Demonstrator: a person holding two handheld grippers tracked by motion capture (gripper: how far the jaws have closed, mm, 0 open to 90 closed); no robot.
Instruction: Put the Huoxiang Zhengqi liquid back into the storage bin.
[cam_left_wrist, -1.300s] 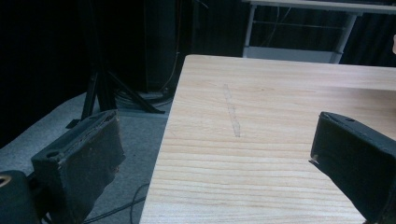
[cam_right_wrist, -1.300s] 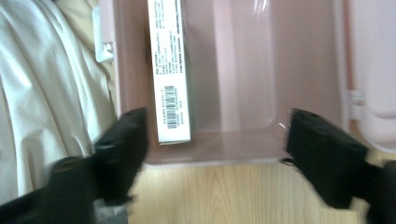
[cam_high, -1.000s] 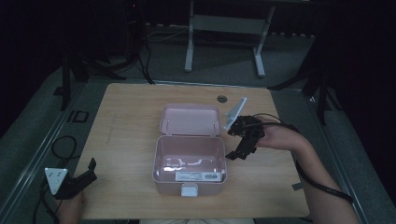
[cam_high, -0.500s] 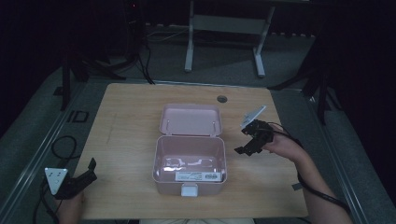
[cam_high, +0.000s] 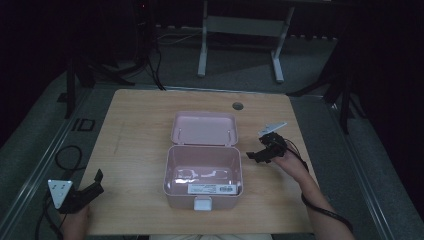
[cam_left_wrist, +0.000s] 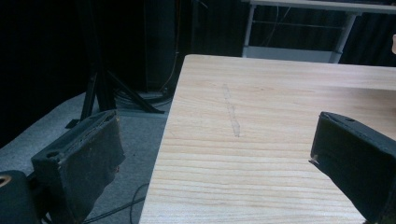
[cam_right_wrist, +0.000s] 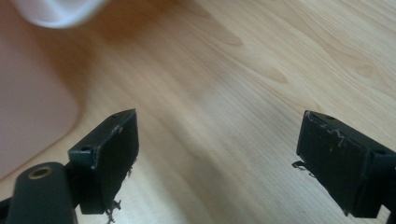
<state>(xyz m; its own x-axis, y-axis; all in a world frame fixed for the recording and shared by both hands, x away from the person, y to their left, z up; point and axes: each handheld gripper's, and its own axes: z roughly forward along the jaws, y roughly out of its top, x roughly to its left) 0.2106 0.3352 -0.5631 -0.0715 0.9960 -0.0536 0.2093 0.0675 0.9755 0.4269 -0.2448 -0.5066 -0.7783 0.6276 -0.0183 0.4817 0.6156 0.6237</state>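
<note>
The pink box (cam_high: 203, 175) stands open near the middle of the counter (cam_high: 135, 130), closer to its near edge. The right tool (cam_high: 260, 154) hovers just beside the right wall of the box, at the height of the hinge, and does not touch it. In the right gripper view its jaws stand wide apart with bare wood between them, and a rounded pink corner of the box (cam_right_wrist: 32, 102) shows at the left.

The box is pale pink with rounded corners. Its lid (cam_high: 204, 128) lies folded back toward the far edge. A white label sits on the front wall, and a small latch below it.

The right hand (cam_high: 290, 162) comes from the near right corner, forearm angled inward. The left tool (cam_high: 95, 182) rests at the near left corner, jaws also apart, well apart from the box.
</note>
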